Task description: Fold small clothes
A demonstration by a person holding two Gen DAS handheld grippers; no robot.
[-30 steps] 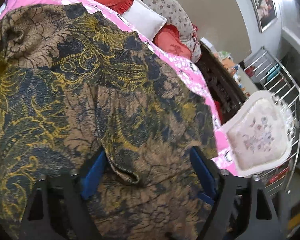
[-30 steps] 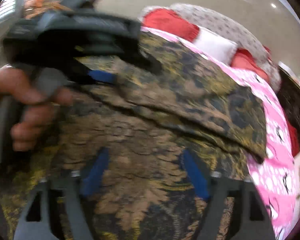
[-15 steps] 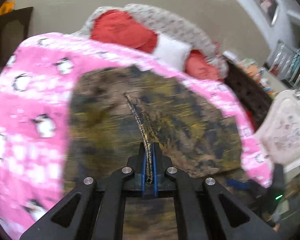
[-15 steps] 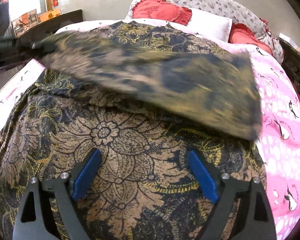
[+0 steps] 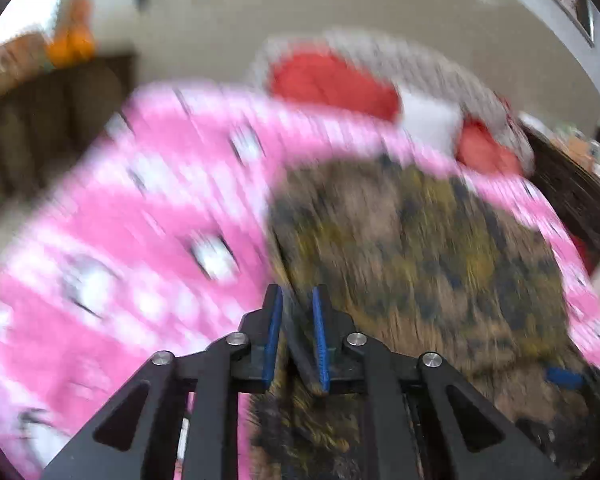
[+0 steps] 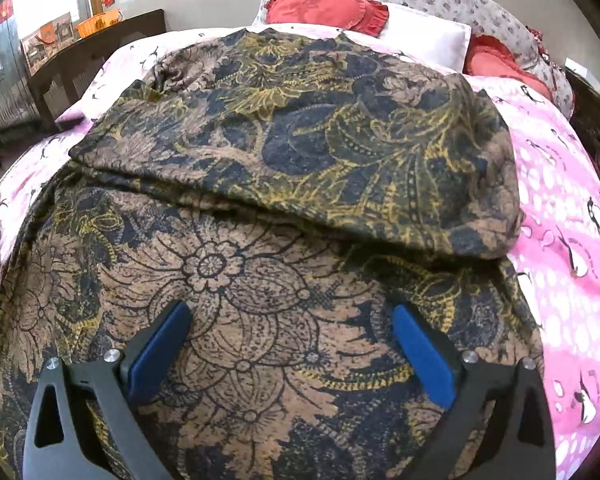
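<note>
A brown, navy and mustard floral-print garment [image 6: 284, 184] of thin woven cloth is lying spread across a pink penguin-print bed cover [image 6: 572, 216], filling most of the right wrist view. Its far part is lying doubled over the near part, forming 1 thick fold whose rounded edge is running across the middle of the cloth from left to right. The near layer is showing large brown flowers outlined in navy; the folded layer is carrying darker blue patches and yellow scrollwork. The right gripper [image 6: 288, 344] is hanging over the near layer with its blue pads standing wide apart, having just been opening, and nothing is pinched between them. In the blurred left wrist view, the left gripper [image 5: 296, 328] is showing a narrow gap between its blue pads, with a strip of the garment's edge [image 5: 300, 344] running between them; whether they are clamping it I cannot tell. Red frilled cushions [image 6: 324, 8] and a white pillow [image 6: 424, 36] are sitting at the head of the bed.
</note>
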